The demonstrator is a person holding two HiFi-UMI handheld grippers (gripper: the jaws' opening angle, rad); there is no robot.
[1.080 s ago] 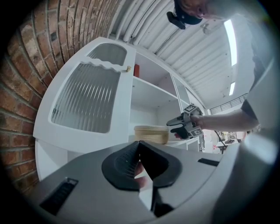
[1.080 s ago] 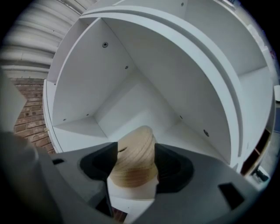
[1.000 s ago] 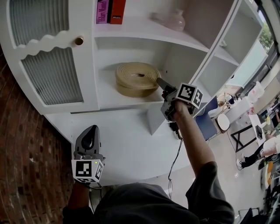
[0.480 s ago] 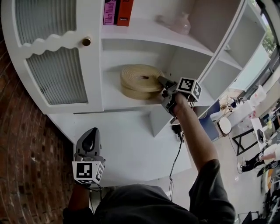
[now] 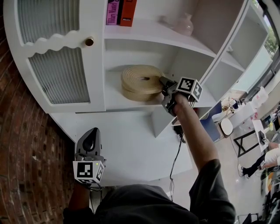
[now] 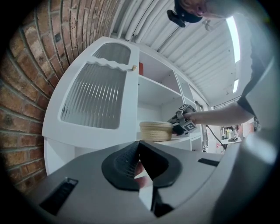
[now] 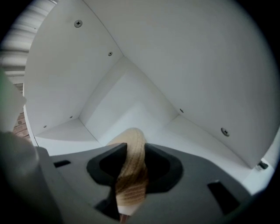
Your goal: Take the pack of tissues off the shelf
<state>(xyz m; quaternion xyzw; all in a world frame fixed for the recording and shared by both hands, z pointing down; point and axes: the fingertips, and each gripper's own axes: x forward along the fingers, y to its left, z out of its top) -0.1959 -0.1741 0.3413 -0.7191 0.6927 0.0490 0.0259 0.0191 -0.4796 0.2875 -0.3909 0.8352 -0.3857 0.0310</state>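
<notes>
A round, low, beige woven basket (image 5: 140, 81) sits on the middle shelf (image 5: 114, 99) of a white cabinet; no tissue pack shows apart from it. My right gripper (image 5: 162, 84) reaches to its right rim. In the right gripper view the woven rim (image 7: 131, 164) stands between the jaws, which are closing, and both pads touch it. My left gripper (image 5: 90, 139) hangs low over the white counter with its jaws together and empty. From the left gripper view the basket (image 6: 156, 130) shows far ahead, beyond the left gripper's (image 6: 140, 146) closed tips.
A ribbed-glass cabinet door (image 5: 59, 72) with a brass knob (image 5: 89, 42) stands left of the shelf. Books (image 5: 122, 11) and a glass vase (image 5: 184, 24) are on the shelf above. A brick wall (image 5: 22, 153) lies left. A cable (image 5: 175, 157) hangs below my right arm.
My right gripper has moved in to the basket's right rim and its jaws have narrowed around it. My left gripper has stayed put.
</notes>
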